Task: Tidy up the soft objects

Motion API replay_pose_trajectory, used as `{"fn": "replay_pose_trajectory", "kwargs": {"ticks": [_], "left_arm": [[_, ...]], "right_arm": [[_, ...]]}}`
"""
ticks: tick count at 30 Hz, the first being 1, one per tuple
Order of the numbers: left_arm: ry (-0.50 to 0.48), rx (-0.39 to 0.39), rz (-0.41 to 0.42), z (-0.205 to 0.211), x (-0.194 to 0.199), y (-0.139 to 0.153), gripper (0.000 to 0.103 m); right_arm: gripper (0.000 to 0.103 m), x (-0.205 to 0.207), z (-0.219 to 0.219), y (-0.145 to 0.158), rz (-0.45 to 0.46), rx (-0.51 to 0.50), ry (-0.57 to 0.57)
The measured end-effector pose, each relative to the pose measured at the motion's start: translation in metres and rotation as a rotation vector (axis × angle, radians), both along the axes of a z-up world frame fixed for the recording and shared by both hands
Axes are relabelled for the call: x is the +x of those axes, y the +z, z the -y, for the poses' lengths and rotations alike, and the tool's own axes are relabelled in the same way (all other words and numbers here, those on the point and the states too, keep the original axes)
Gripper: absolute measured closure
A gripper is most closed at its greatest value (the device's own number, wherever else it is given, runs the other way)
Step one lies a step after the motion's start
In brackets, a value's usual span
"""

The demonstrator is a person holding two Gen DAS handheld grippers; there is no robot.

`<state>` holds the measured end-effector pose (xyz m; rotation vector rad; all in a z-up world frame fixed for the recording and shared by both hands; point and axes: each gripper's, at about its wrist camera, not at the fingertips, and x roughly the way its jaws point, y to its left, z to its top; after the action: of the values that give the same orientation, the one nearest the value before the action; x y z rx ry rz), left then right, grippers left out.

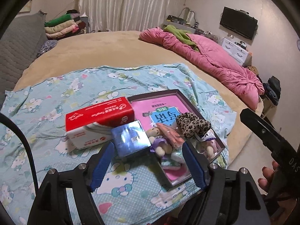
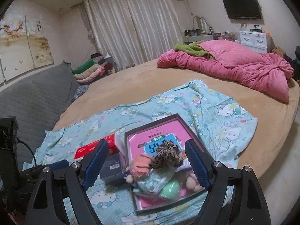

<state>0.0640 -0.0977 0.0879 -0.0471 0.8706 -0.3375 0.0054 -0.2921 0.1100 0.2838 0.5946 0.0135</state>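
A shallow dark box (image 2: 131, 134) lies on a Hello Kitty cloth (image 2: 215, 108) on the bed, also in the left wrist view (image 1: 155, 93). In it are a pink book (image 2: 159, 133), a leopard-print scrunchie (image 2: 166, 156), a small plush doll (image 2: 139, 166) and soft packets (image 2: 155, 184). In the left wrist view the scrunchie (image 1: 193, 124) and doll (image 1: 161, 140) lie near the box's near end. My left gripper (image 1: 148, 166) is open, just before a shiny blue box (image 1: 131, 139). My right gripper (image 2: 148, 166) is open, above the soft pile.
A red and white tissue box (image 1: 97, 120) lies left of the dark box. A pink quilt (image 2: 234, 65) and green cloth (image 2: 191, 48) lie at the bed's far side. Folded blankets (image 2: 88, 71) and a grey headboard (image 2: 33, 97) are on the left.
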Motion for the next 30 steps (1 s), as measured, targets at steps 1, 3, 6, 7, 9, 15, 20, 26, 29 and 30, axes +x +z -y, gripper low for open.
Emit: {"fn": "replay_pose_trajectory", "kwargs": {"ticks": [1, 3, 6, 7, 9, 15, 20, 26, 29, 30], "left_arm": [[0.0, 0.002, -0.004, -0.001, -0.003, 0.0, 0.023], [0.011, 0.01, -0.007, -0.005, -0.01, 0.0, 0.019], [0.018, 0.025, -0.008, -0.006, -0.021, -0.002, 0.019], [0.017, 0.033, -0.009, -0.006, -0.025, -0.002, 0.019], [0.026, 0.042, -0.013, -0.006, -0.03, -0.004, 0.019], [0.044, 0.048, -0.03, -0.008, -0.044, -0.012, 0.019], [0.079, 0.064, -0.07, -0.015, -0.051, -0.024, 0.019], [0.086, 0.098, -0.1, -0.015, -0.057, -0.038, 0.019], [0.089, 0.112, -0.106, -0.015, -0.057, -0.042, 0.019], [0.087, 0.113, -0.108, -0.015, -0.057, -0.042, 0.019]], "right_arm": [[0.018, -0.003, -0.003, 0.0, 0.0, -0.003, 0.0], [0.017, -0.01, -0.009, 0.0, -0.002, -0.026, 0.003], [0.013, -0.019, -0.015, -0.003, -0.006, -0.056, 0.008], [0.009, -0.023, -0.016, -0.004, -0.005, -0.061, 0.01], [0.005, -0.03, -0.018, -0.007, -0.008, -0.076, 0.013], [0.005, -0.046, -0.022, -0.02, -0.04, -0.131, 0.02], [0.005, -0.054, -0.025, -0.034, -0.062, -0.156, 0.041], [0.005, -0.053, -0.028, -0.045, -0.093, -0.154, 0.05], [0.005, -0.052, -0.029, -0.05, -0.106, -0.155, 0.055], [0.005, -0.051, -0.028, -0.051, -0.109, -0.153, 0.055]]}}
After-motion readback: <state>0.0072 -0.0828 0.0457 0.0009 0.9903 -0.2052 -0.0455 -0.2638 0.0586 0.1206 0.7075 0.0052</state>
